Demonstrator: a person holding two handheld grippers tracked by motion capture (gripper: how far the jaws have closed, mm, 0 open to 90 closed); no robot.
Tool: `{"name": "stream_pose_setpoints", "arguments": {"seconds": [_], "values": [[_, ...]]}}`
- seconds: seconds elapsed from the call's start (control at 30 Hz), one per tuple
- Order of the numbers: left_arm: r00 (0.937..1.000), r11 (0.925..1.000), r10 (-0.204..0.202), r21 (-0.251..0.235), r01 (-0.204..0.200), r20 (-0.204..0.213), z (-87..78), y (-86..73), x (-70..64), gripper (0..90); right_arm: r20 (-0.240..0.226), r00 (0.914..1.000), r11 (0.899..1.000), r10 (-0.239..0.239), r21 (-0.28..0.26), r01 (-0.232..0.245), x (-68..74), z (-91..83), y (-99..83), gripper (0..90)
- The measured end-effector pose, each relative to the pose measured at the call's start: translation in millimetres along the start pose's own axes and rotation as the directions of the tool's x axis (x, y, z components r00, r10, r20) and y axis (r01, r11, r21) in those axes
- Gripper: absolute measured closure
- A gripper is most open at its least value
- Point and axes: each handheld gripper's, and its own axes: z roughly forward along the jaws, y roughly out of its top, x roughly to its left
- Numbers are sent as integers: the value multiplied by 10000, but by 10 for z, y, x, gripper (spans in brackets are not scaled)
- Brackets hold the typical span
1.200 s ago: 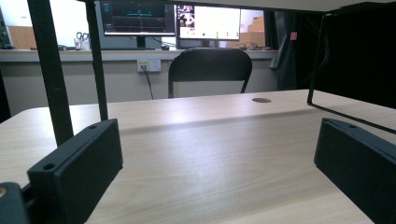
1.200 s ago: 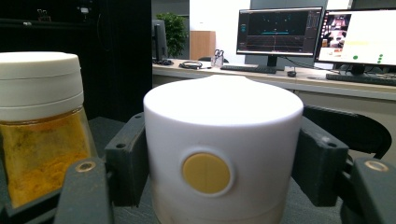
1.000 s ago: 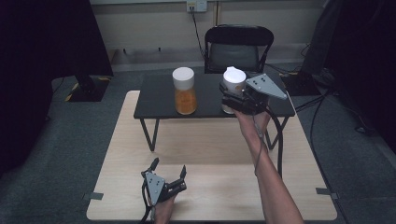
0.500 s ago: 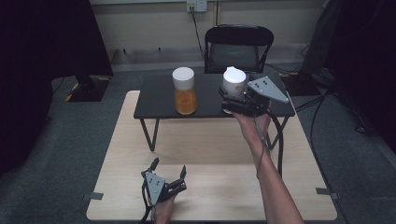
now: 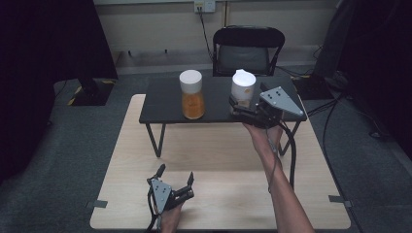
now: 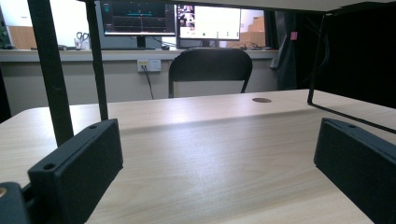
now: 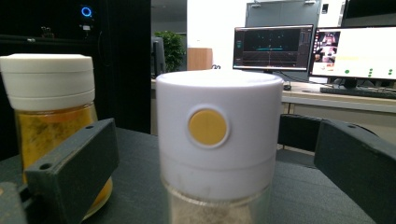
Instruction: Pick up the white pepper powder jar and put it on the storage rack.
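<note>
On a low black table (image 5: 163,106) stand two jars. One is a white-capped jar (image 5: 243,86) with a yellow dot on its cap (image 7: 208,127). The other is a jar of orange powder (image 5: 193,95) with a white lid, at the left in the right gripper view (image 7: 46,116). My right gripper (image 5: 239,105) is open at the near side of the white-capped jar. Its jaws stand wide on either side of the jar without touching it (image 7: 212,158). My left gripper (image 5: 174,183) rests open low over the wooden table (image 5: 218,155), nothing between its jaws (image 6: 215,154).
The black table's thin legs (image 6: 51,70) rise just ahead of my left gripper. A black chair (image 5: 248,48) stands behind the tables against the wall. Cables trail on the grey floor at the right (image 5: 335,107). Monitors (image 7: 273,46) sit on a desk in the background.
My right gripper has drawn slightly back and down from the white-capped jar, so more of the jar shows. The left gripper has stayed put.
</note>
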Motion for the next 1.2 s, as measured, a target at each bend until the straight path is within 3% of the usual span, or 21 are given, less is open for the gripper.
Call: {"name": "stream_pose_setpoints", "arguments": {"seconds": [0.73,1.2], "values": [[10000,10000,-6,-3,6,1,-1,-1,0,5,-3,9999,9993,157,-341,-157,33,-225,-185,0],[10000,10000,-8,-8,8,3,-1,-1,1,4,50,10000,9986,-40,-522,42,78,-385,-301,0]]}}
